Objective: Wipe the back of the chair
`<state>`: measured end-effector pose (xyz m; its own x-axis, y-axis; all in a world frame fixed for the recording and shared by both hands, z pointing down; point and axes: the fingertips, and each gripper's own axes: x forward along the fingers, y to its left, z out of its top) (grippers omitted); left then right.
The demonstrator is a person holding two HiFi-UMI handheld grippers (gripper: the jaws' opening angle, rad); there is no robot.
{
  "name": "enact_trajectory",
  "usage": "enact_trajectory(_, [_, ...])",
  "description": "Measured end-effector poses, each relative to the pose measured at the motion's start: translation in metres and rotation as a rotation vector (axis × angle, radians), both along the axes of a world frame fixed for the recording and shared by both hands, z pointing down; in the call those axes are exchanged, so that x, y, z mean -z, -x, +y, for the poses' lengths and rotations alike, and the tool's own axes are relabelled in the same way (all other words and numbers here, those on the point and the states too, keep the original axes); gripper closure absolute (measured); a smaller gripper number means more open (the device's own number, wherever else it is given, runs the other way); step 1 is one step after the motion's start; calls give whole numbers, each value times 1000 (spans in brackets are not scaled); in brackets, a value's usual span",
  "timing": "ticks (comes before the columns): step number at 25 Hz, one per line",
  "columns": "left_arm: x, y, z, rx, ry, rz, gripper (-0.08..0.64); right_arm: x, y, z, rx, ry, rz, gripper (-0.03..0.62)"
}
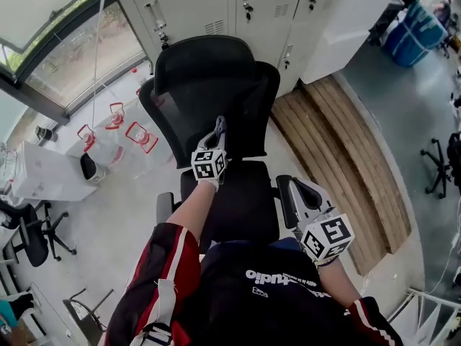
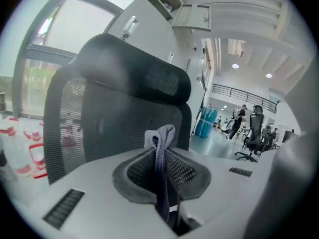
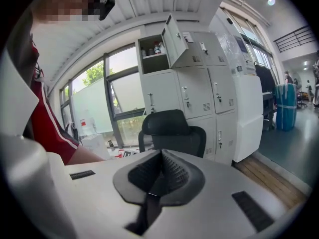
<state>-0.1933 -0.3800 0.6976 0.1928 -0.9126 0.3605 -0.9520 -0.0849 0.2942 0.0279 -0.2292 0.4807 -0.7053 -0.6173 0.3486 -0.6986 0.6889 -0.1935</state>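
Observation:
A black office chair stands in front of me, its mesh back (image 1: 209,92) facing me and its seat (image 1: 238,200) below. My left gripper (image 1: 218,130) is shut on a grey cloth (image 1: 220,125) and held at the lower middle of the backrest. In the left gripper view the cloth (image 2: 162,136) sticks up from between the closed jaws of this gripper (image 2: 160,153), with the mesh back (image 2: 109,113) just ahead. My right gripper (image 1: 301,192) is shut and holds nothing, low by the chair's right armrest (image 1: 286,197). The right gripper view shows its jaws (image 3: 160,156) pressed together, the chair (image 3: 172,132) farther off.
Grey lockers (image 1: 238,6) stand behind the chair. Wooden boards (image 1: 346,157) lie on the floor at the right. Clear water jugs with red handles (image 1: 115,132) sit at the left by the window. Another office chair (image 1: 32,236) stands at the far left.

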Motion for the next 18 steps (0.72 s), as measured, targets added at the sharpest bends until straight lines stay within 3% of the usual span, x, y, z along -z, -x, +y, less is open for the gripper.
enact_trajectory(9, [-14,137,76,158,39,-43,503,-14,86,25,110,19,9,578])
enact_trajectory(18, [-61,224,122,248,111,-92,503,-45,137,41,158,59,44,578])
